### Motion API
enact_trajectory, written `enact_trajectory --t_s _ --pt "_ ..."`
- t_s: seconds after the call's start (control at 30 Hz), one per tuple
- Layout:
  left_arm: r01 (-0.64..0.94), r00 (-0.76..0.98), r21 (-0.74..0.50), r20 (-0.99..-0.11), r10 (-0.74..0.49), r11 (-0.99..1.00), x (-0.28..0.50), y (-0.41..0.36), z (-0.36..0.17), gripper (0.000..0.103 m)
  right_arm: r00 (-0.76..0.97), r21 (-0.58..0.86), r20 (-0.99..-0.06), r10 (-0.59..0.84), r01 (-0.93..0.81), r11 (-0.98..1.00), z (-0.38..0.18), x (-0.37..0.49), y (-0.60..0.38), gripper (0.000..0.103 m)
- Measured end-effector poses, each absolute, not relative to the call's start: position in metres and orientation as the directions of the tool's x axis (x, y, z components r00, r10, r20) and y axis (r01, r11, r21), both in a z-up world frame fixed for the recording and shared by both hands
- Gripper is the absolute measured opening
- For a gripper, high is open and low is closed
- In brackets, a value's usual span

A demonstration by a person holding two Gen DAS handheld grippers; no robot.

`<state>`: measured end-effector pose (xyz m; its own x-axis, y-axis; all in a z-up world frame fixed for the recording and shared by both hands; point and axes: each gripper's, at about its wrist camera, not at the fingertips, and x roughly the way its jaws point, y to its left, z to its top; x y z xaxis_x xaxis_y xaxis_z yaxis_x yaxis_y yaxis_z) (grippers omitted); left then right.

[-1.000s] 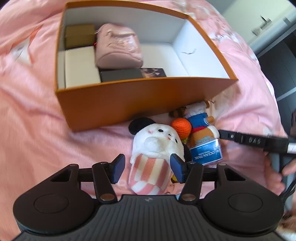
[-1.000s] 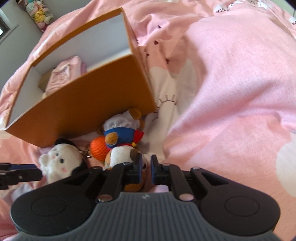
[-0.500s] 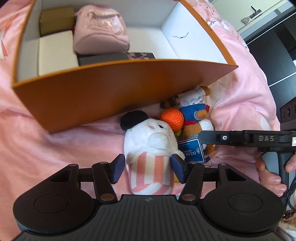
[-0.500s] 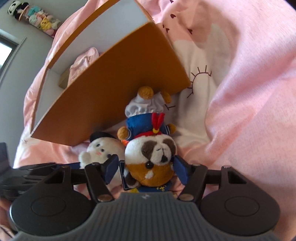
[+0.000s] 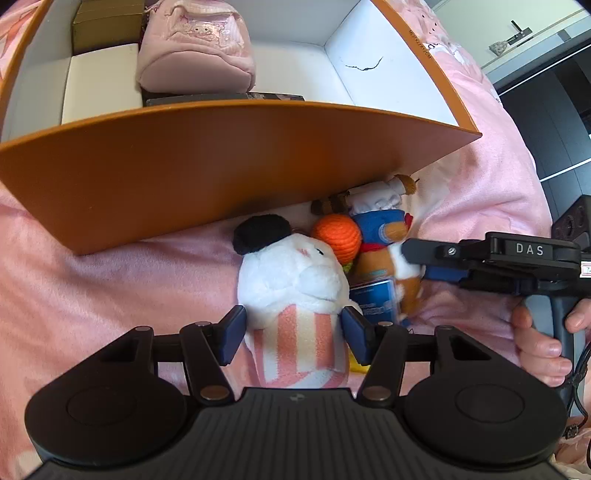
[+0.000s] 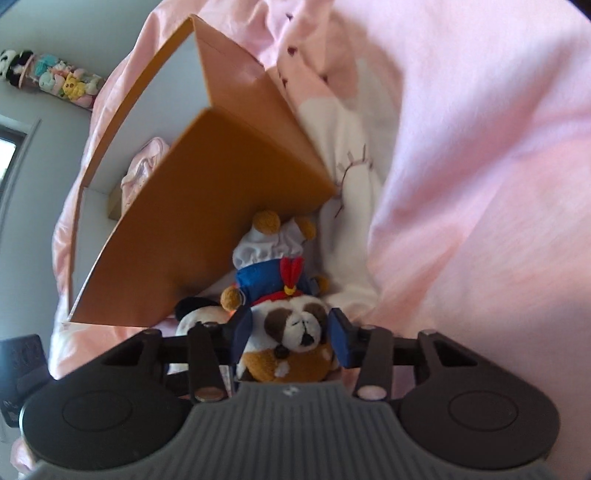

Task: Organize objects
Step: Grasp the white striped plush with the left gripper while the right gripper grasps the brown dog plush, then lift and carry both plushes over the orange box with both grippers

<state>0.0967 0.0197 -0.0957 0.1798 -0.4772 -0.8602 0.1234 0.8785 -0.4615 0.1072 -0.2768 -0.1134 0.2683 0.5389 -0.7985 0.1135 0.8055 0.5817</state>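
- My left gripper points down at the white plush, which lies on the pink blanket just in front of the orange box.
- Its jaws stand wide on either side of the plush's pink-and-white striped lower half; the blue pads sit just beside the fabric, and I cannot tell that they press on it.
- My right gripper is around the head of the dog plush, a brown-and-white toy in a blue sailor top with a red bow and a white cap.
- Its jaws have just been closing, with the dog's head between them; the blue pads sit at its cheeks, close enough to touch, though a firm squeeze does not show.
- In the left view the right gripper comes in from the right, held by my hand, its tip at the dog plush, which is blurred there.
- The dog plush lies with its capped end against the near corner of the box, right beside the white plush.
- An orange knitted ball sits between the two plushes, touching both.
- A blue card lies under the dog, beside the white plush.
- Inside the box are a pink pouch, a white box, a brown box behind that, and a dark flat item against the near wall.
- The right part of the box floor is bare white.
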Motion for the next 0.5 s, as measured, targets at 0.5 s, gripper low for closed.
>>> enact_trajectory --t_s 0.5 --pt "0.162 0.227 -0.367 -0.890 -0.396 0.916 0.085 0.001 -0.101 0.066 0.272 0.510 -0.816 0.510 -0.075 0.857 -0.113 0.095 -0.235 0.061"
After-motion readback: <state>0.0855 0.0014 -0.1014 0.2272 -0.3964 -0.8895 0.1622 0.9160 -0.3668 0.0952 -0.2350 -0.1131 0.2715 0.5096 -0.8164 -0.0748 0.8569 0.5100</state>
